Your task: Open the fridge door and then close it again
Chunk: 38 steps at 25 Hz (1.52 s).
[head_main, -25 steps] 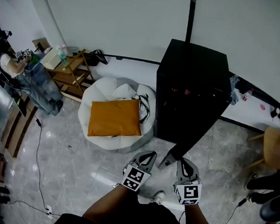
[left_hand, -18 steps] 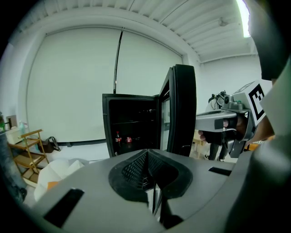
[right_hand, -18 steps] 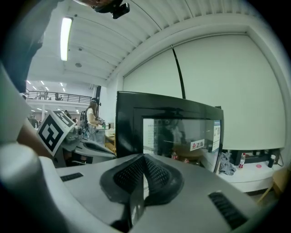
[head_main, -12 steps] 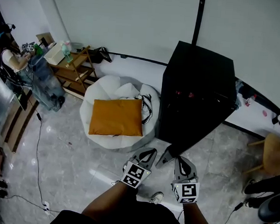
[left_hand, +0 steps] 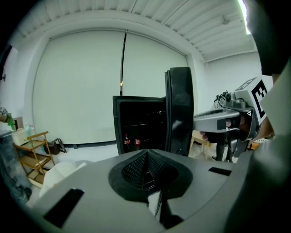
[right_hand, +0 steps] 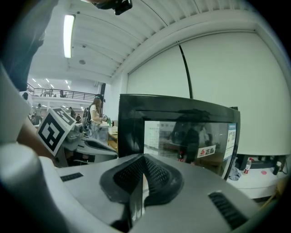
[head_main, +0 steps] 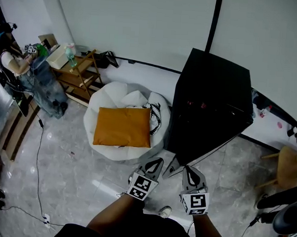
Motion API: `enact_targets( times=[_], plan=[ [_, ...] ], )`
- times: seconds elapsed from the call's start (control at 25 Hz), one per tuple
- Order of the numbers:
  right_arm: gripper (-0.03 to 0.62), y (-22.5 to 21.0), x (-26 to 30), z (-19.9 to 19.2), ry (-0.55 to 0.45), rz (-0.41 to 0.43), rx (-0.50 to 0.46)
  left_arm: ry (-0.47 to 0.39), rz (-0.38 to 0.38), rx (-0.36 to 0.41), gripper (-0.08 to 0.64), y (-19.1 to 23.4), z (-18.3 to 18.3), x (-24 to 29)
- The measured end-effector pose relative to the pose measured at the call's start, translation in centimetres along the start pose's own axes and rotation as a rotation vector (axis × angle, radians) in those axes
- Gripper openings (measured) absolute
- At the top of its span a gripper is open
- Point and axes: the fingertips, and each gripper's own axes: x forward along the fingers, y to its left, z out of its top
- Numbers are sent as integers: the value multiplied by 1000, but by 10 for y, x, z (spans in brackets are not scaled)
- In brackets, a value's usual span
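Black upright fridge point(head_main: 212, 95) stands on the grey tiled floor point(head_main: 72, 176) against the white wall, to the right of centre in the head view. Its glass-fronted door point(right_hand: 186, 134) is swung open toward the person. In the left gripper view the door shows edge-on, to the right of the dark open interior. Red-labelled bottles point(left_hand: 132, 142) stand on a low shelf inside. In the right gripper view the glass faces the camera, full of reflections, and carries a small red-and-white sticker point(right_hand: 207, 151).

Left tongs point(head_main: 155, 165): pads together, nothing between them. They are held low in front of the fridge, aimed at the open interior and apart from it.

Right tongs point(head_main: 188, 170): pads also closed on each other, empty. They are just beside the left pair, aimed at the door glass and near its lower outer corner. I cannot tell if they touch it.

Left of the fridge, a white beanbag point(head_main: 100, 114) lies with a square orange cushion point(head_main: 122, 126) on top. Further left is a wooden rack point(head_main: 75, 76), with a person point(head_main: 15, 61) near the frame edge. A round wooden stool point(head_main: 288, 165) stands at the right edge.
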Motion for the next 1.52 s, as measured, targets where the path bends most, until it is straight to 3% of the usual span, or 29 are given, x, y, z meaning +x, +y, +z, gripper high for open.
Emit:
enact_targets(
  times=[1.16, 1.52],
  plan=[
    [18, -3, 101, 26, -8, -31, -9, -22, 17, -9, 20, 78, 13, 17],
    [18, -13, 133, 34, -27, -80, 0, -10, 18, -9, 21, 104, 9, 19]
  ],
)
